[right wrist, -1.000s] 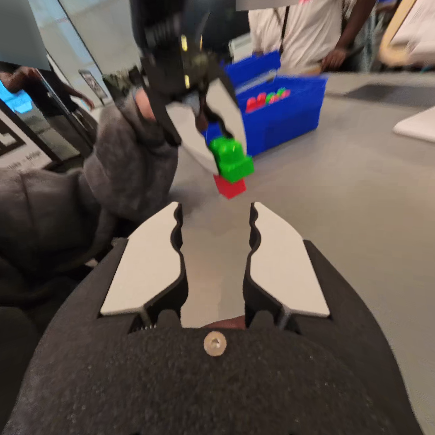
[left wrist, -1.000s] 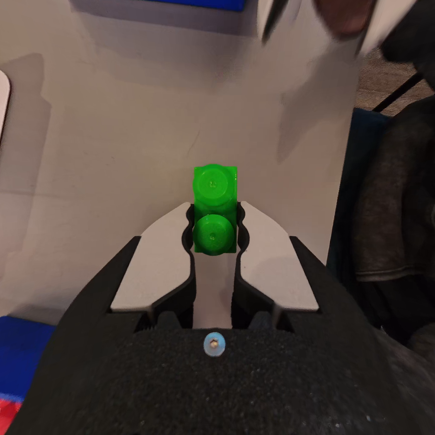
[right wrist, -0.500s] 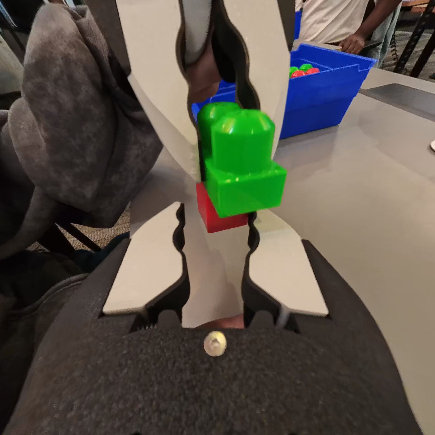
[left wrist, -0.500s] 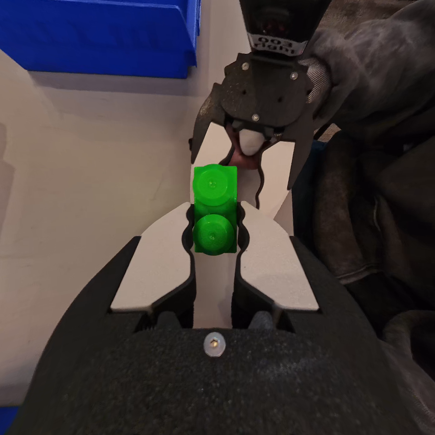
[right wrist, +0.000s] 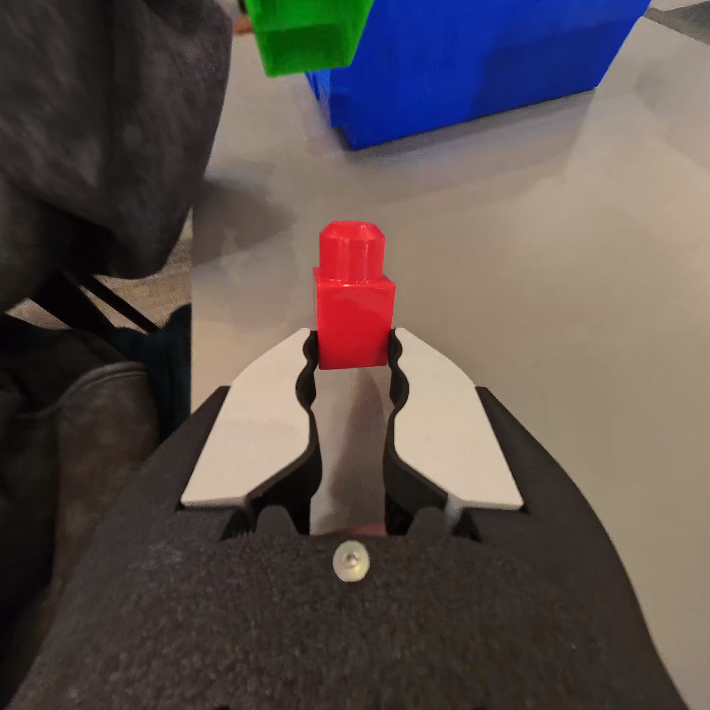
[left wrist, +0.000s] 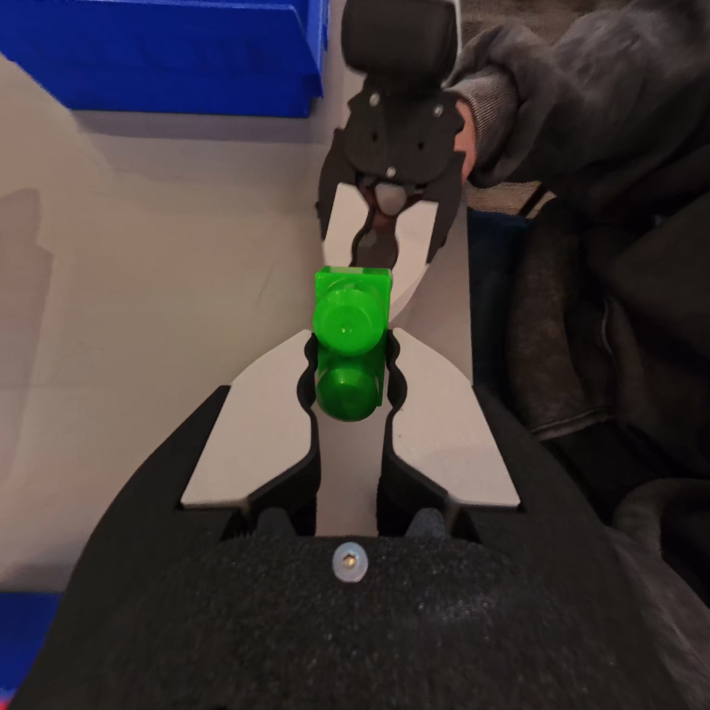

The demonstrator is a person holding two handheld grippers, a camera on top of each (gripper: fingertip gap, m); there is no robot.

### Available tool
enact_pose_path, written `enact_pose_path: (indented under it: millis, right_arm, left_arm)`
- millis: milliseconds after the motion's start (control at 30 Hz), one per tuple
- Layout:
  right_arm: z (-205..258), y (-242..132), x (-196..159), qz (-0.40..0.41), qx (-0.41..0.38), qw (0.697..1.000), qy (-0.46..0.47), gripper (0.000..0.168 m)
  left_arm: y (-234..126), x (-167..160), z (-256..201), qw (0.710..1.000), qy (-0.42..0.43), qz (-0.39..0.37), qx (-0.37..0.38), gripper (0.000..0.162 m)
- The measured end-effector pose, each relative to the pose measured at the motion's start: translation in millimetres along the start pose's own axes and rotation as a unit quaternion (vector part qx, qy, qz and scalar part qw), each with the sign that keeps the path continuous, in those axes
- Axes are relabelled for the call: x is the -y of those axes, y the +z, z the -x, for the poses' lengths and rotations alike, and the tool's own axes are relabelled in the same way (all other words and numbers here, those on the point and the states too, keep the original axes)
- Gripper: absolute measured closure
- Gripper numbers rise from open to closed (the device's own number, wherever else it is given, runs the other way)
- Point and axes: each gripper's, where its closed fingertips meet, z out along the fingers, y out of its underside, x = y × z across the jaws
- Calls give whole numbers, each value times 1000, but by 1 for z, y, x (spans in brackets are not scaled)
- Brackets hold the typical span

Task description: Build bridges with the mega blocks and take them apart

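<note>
My left gripper (left wrist: 350, 345) is shut on a green two-stud block (left wrist: 349, 326) and holds it above the grey table. My right gripper (right wrist: 352, 345) is shut on a red one-stud block (right wrist: 353, 307), which stands upright in its fingertips, stud up. In the left wrist view the right gripper (left wrist: 378, 265) points toward me just behind the green block; the red block is hidden there. In the right wrist view the underside of the green block (right wrist: 307, 38) shows at the top edge, apart from the red block.
A blue bin (left wrist: 161, 57) stands on the table (left wrist: 134, 269) behind the blocks; it also shows in the right wrist view (right wrist: 480, 69). A person's grey sleeve (left wrist: 576, 96) fills the right side. The table's edge (left wrist: 469, 307) runs close on the right. There is about 10 cm between the tips of the two grippers.
The right gripper has closed on the red block and pulled it off the underside of the green block. The two blocks are now apart, and the green block stays in the left gripper.
</note>
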Motion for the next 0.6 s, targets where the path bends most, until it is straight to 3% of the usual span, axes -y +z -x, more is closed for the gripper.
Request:
enact_pose_path:
  millis: [200, 333, 400, 500, 600]
  right_arm:
    - [-9, -46, 23, -31, -47, 998, 11, 132]
    - [-44, -145, 73, -71, -184, 980, 6, 132]
    - [-79, -206, 79, -63, -276, 958, 41, 132]
    - [-148, -274, 42, 12, -397, 907, 142, 132]
    - [-204, -292, -25, 136, -415, 867, 241, 132]
  left_arm:
    - [-24, -12, 18, 996, -18, 21, 84, 129]
    - [-19, -13, 20, 996, -19, 24, 86, 129]
    - [-15, -17, 22, 995, -23, 38, 87, 129]
    - [-6, -21, 25, 994, -27, 55, 86, 129]
    - [1, -18, 24, 995, -24, 55, 75, 129]
